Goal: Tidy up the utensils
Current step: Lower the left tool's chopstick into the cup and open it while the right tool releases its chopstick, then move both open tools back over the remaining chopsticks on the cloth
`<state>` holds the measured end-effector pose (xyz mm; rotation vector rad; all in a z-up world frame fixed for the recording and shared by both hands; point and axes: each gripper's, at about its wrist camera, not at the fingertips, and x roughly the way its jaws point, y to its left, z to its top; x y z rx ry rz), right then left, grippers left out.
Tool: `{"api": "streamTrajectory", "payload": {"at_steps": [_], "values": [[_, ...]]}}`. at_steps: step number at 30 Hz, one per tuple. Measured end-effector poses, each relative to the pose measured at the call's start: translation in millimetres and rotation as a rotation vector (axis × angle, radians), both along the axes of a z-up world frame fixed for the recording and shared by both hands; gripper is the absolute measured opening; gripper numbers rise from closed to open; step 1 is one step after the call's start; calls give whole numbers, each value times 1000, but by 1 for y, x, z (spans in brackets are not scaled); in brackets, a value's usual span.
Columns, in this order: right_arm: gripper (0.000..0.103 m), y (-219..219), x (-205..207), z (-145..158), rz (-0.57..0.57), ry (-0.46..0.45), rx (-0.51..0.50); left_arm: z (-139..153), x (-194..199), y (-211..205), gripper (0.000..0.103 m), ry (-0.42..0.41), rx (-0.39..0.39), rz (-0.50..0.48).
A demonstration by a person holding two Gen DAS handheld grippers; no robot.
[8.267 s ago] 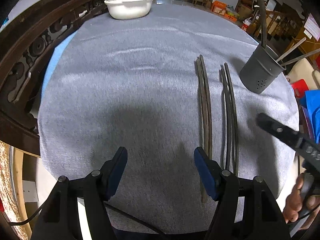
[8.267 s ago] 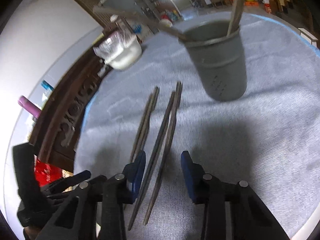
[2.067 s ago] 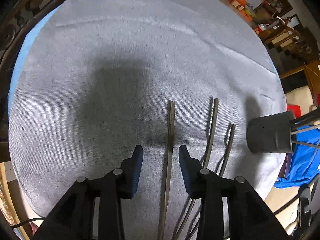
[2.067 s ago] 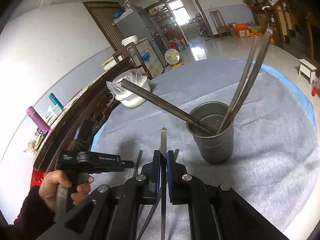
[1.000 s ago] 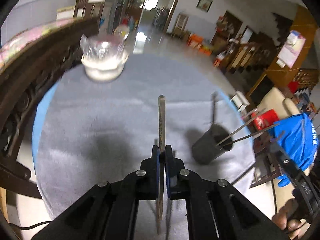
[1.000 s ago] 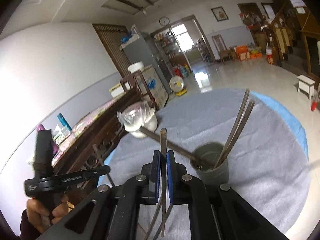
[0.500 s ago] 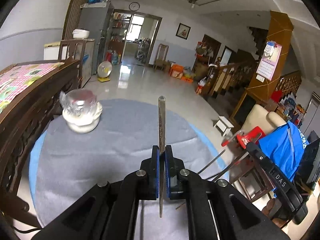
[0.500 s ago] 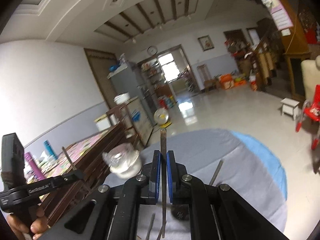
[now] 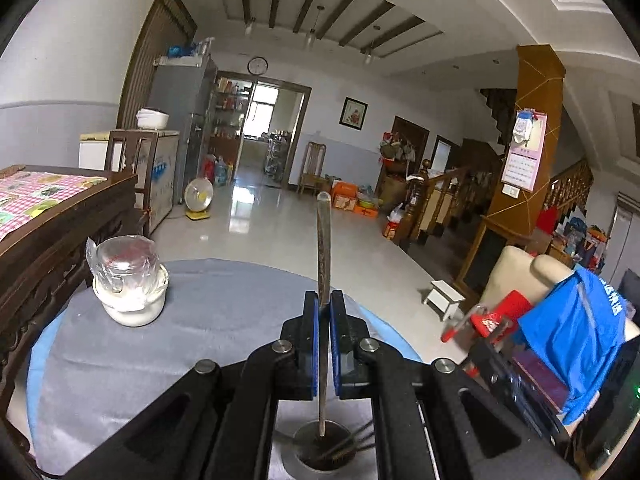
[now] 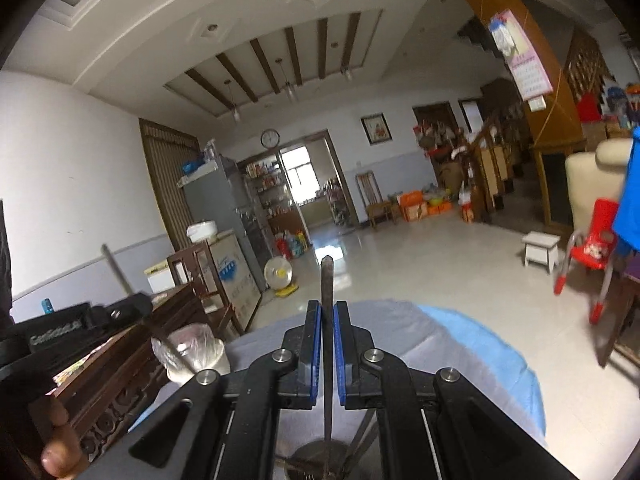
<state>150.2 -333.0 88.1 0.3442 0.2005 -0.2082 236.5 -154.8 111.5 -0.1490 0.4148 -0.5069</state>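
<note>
Upright at centre frame in each wrist view: one chopstick (image 9: 323, 240) pinched between the nearly shut pads of the left gripper (image 9: 323, 312), another chopstick (image 10: 327, 280) likewise in the right gripper (image 10: 327, 320), lower tips over the holder (image 9: 323, 456) at bottom centre. Probably light, stiff, slick; best pinched mid-shaft. "DAS"-like lettering at left edge, barely readable.

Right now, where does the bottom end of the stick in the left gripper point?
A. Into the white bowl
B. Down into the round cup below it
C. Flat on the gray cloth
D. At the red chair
B: in the left wrist view the left gripper holds the chopstick upright, its lower end at the mouth of the holder cup.
</note>
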Motion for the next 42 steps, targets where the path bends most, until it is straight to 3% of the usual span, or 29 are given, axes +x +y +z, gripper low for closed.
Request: {"api": "streamTrajectory", "payload": {"at_steps": [4, 10, 13, 16, 19, 21, 25, 27, 30, 36, 42], "values": [[7, 1, -3, -11, 12, 24, 10, -24, 9, -14, 5, 9, 36, 27], [7, 3, -9, -18, 31, 66, 14, -73, 32, -29, 6, 170, 98, 0], [7, -1, -12, -22, 44, 90, 29, -76, 27, -24, 6, 192, 107, -1], [9, -3, -13, -28, 66, 110, 57, -66, 10, -15, 7, 146, 134, 0], [9, -4, -14, -34, 87, 134, 83, -57, -11, -3, 20, 108, 170, -13], [9, -5, -14, -38, 97, 157, 103, -54, -20, 6, 42, 95, 190, -7], [10, -9, -18, -47, 118, 183, 161, -56, -44, 29, 50, 84, 216, -5], [11, -11, -24, -50, 130, 183, 191, -63, -53, 41, 64, 113, 238, -6], [12, -8, -32, -55, 152, 182, 219, -78, -60, 59, 65, 169, 258, 3], [14, -1, -55, -67, 203, 187, 226, -124, -64, 94, 67, 367, 293, 39], [14, 24, -72, -79, 294, 195, 164, -148, -70, 113, 67, 428, 347, 105]]}}
